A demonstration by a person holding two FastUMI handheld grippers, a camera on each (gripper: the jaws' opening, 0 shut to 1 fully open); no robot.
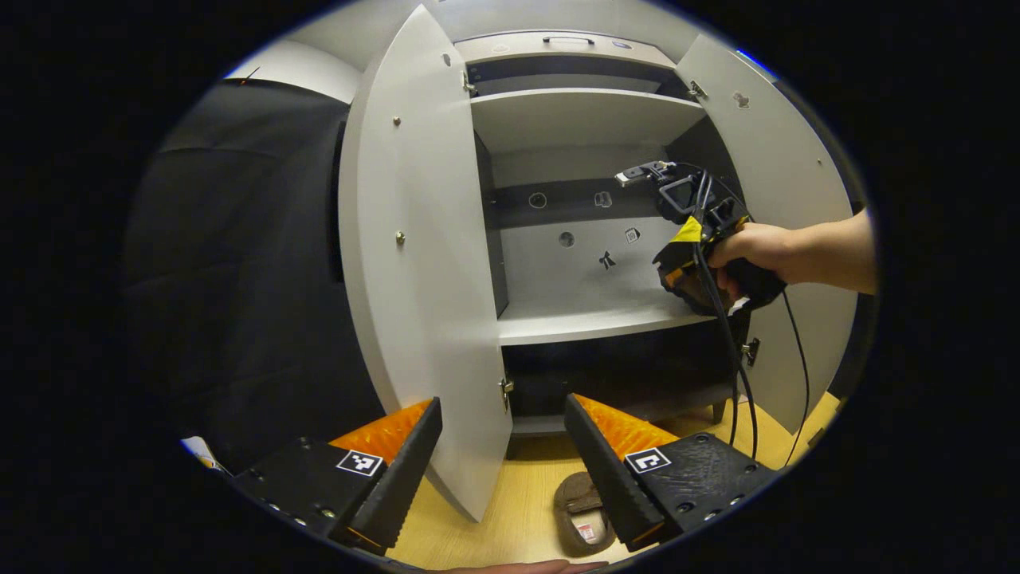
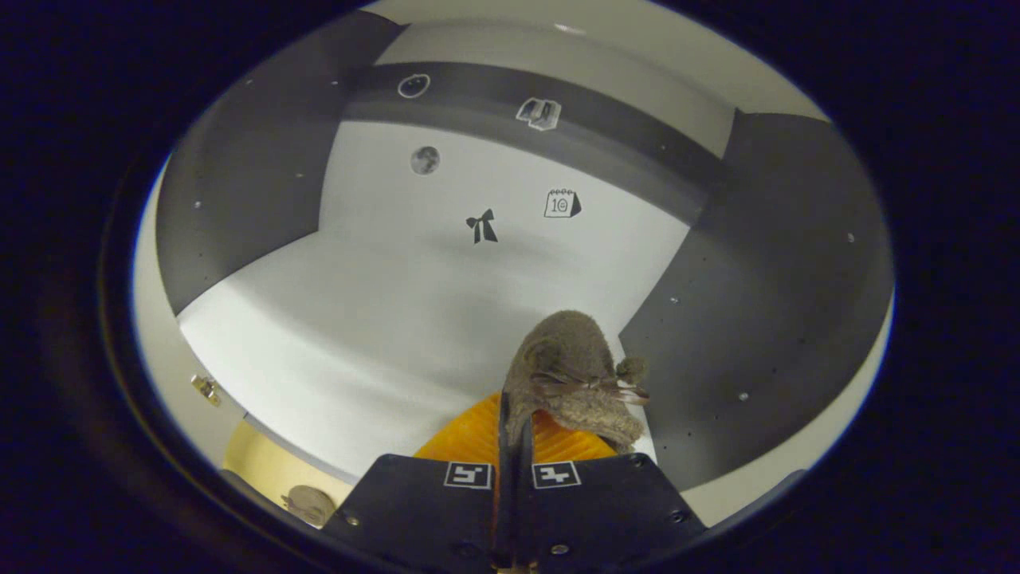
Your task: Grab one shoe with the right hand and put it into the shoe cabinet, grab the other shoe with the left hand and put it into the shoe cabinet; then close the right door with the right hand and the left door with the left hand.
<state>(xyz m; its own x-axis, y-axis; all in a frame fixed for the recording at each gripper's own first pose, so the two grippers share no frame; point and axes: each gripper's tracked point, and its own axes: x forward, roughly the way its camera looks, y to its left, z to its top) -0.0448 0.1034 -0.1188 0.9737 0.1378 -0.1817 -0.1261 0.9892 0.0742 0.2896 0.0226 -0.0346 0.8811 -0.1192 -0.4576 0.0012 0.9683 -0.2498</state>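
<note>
Brown shoe (image 2: 570, 375) pinched in right gripper (image 2: 514, 446) jaws above cabinet shelf (image 2: 358, 319).

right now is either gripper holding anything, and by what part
The right gripper pinches a brown shoe by its near edge, over the cabinet shelf. The left gripper is open, holding nothing.

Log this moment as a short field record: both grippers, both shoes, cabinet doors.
left gripper: open, holding nothing, low in front of the cabinet
right gripper: shut on a brown shoe, held over the middle shelf
other shoe: on the wooden floor, sole down
left door: open
right door: open
</note>
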